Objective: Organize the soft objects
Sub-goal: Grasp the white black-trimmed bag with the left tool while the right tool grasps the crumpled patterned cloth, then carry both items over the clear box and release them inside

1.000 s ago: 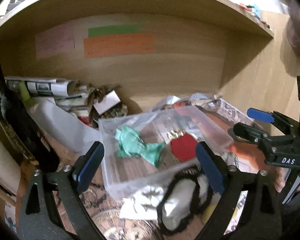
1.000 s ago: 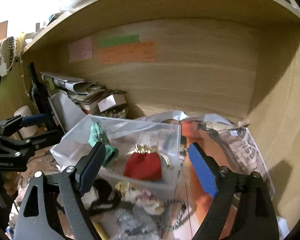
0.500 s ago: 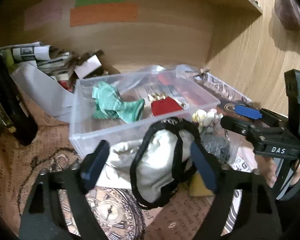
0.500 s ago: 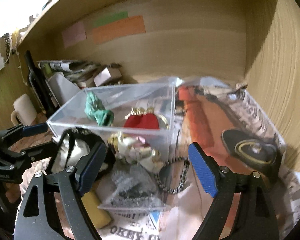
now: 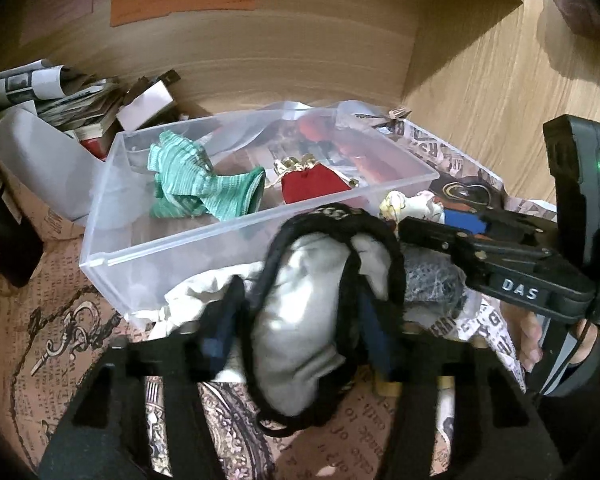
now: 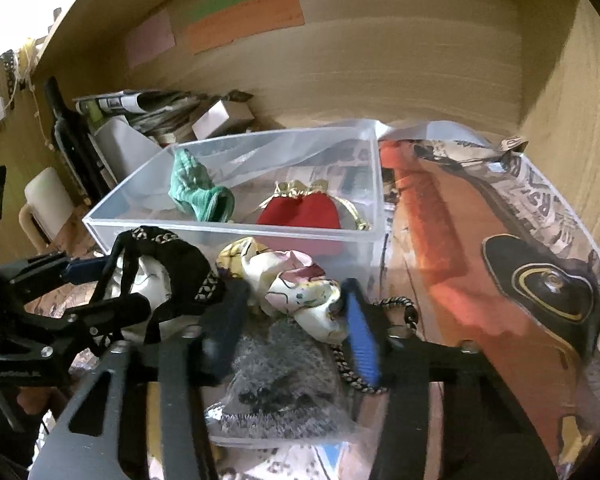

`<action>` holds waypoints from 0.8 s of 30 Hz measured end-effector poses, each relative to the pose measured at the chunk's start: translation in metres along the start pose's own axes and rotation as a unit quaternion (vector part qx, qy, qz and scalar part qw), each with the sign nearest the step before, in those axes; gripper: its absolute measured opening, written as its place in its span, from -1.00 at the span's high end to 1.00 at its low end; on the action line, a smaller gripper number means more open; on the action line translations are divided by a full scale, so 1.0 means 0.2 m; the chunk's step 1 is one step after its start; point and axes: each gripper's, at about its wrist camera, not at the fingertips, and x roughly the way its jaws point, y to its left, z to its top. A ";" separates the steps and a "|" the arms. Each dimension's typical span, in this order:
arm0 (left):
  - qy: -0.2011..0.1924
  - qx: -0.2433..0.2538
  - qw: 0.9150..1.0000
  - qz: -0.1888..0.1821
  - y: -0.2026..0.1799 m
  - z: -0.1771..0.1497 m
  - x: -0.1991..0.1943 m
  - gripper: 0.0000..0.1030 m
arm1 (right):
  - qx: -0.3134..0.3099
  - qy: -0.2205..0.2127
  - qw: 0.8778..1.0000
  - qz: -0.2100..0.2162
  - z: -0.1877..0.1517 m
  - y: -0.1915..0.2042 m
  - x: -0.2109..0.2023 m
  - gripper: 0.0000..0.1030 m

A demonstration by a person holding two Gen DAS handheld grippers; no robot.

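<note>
A white pouch with black trim (image 5: 296, 320) lies in front of the clear box (image 5: 180, 248). My left gripper (image 5: 298, 332) is closing on it, and both pads touch its sides. My right gripper (image 6: 292, 328) is closing on a floral cloth (image 6: 296, 284) just right of the pouch, its pads meeting the cloth's lower folds. Under that gripper lies a grey fuzzy item in a plastic bag (image 6: 284, 364). The box holds a green cloth (image 5: 204, 184) and a red pouch with gold trim (image 5: 312, 186). Each view also shows the other gripper: right (image 5: 432, 226), left (image 6: 100, 286).
Stacked newspapers and a small white carton (image 6: 224, 118) crowd the shelf's back left corner. A dark bottle (image 6: 72, 136) and a white mug (image 6: 48, 200) stand at the left. A braided cord (image 6: 352, 368) lies beside the right fingers. Printed paper (image 6: 500, 216) covers the shelf floor beside the right side wall.
Both grippers have sunk toward the pile in front of the box. Their jaws have narrowed from wide open, the left around the white pouch and the right around the floral cloth.
</note>
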 end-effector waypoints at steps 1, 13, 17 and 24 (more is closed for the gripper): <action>0.000 -0.002 1.000 -0.001 0.01 0.00 0.00 0.41 | -0.003 -0.001 1.000 -0.001 0.00 0.00 0.00 0.57; -0.040 -0.014 0.999 -0.010 0.01 0.02 -0.18 0.85 | -0.001 -0.052 0.999 -0.010 0.02 0.02 -0.15 0.74; -0.069 -0.012 0.998 -0.008 0.01 0.06 -0.29 0.85 | -0.002 -0.077 0.997 -0.014 0.05 0.03 -0.23 0.74; -0.114 -0.017 0.993 0.010 0.04 0.14 -0.43 0.85 | -0.008 -0.119 0.993 -0.015 0.11 0.06 -0.35 0.74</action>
